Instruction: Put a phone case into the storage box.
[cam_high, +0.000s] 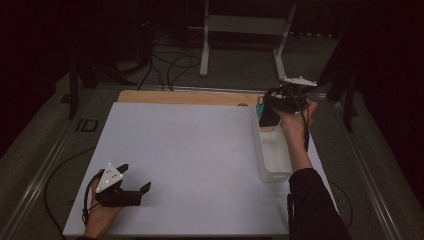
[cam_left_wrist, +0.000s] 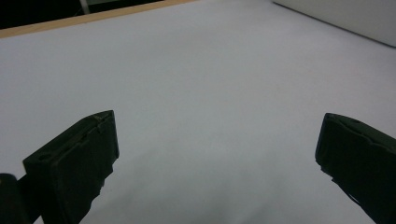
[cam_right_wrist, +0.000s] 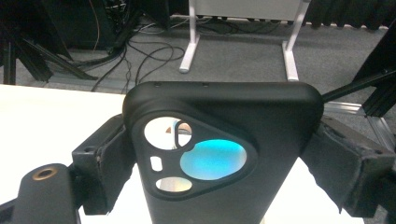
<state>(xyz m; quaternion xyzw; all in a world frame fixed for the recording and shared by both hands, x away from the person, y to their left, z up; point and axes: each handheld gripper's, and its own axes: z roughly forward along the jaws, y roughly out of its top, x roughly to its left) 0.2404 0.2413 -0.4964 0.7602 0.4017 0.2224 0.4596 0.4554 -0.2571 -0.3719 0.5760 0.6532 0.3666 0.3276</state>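
Jaws of the right gripper (cam_high: 270, 107) clamp a black phone case (cam_right_wrist: 219, 154) above the white bin (cam_high: 275, 155), while the left gripper (cam_high: 135, 180) rests open-jawed on the counter (cam_high: 190, 160)

High view: overhead, facing forward-down on table (cam_high: 175, 150). Gripper views: close, low; both share tabletop.
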